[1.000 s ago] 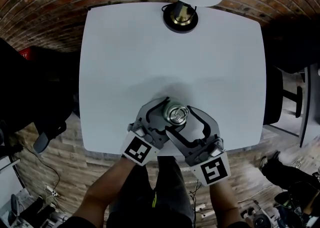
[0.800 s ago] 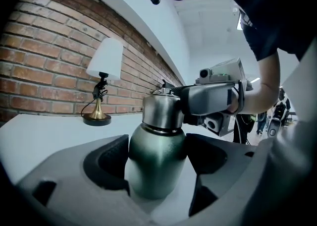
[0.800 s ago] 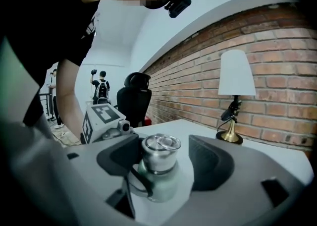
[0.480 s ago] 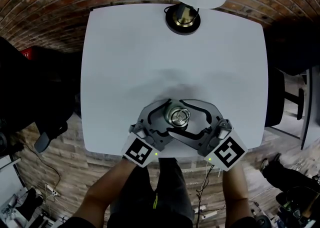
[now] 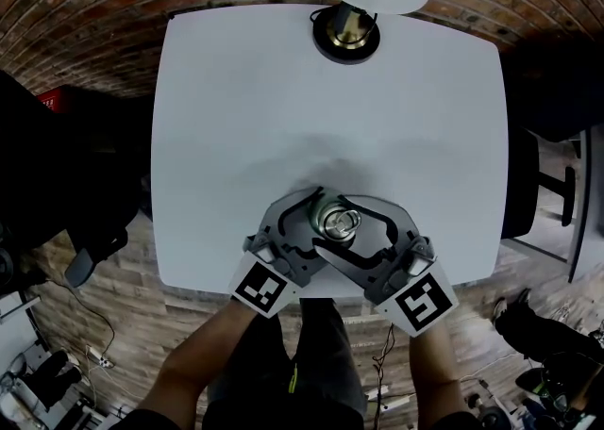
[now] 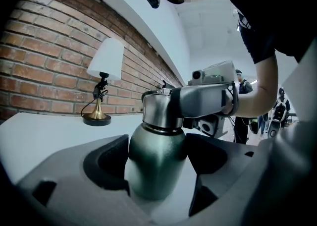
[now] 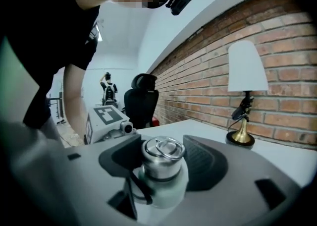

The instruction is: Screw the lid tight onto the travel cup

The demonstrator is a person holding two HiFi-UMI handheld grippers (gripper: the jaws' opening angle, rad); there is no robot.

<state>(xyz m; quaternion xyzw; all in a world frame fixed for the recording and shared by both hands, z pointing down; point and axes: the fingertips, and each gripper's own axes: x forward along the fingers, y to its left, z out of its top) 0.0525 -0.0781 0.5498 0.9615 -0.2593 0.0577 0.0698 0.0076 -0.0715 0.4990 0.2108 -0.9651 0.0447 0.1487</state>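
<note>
The travel cup [image 5: 338,221] stands near the front edge of the white table [image 5: 236,117]. Its dark green body [image 6: 156,163] is clamped between the jaws of my left gripper [image 6: 157,170], low on the cup. The steel lid [image 7: 162,158], with a ring on top, sits on the neck. My right gripper [image 7: 161,170] reaches in from the right at lid height. Its jaws are closing on the lid, and both pads lie against its sides. In the head view the left gripper [image 5: 304,225] and right gripper [image 5: 351,230] cross around the cup.
A lamp [image 5: 344,32] with a brass base and white shade stands at the table's far edge, before a brick wall. A black office chair [image 7: 141,98] is beside the table. A person [image 7: 108,88] stands far off. The table edge runs just below the grippers.
The right gripper swung out to the right around the lid, then came partway back toward me. The cup and the left gripper stayed in place.
</note>
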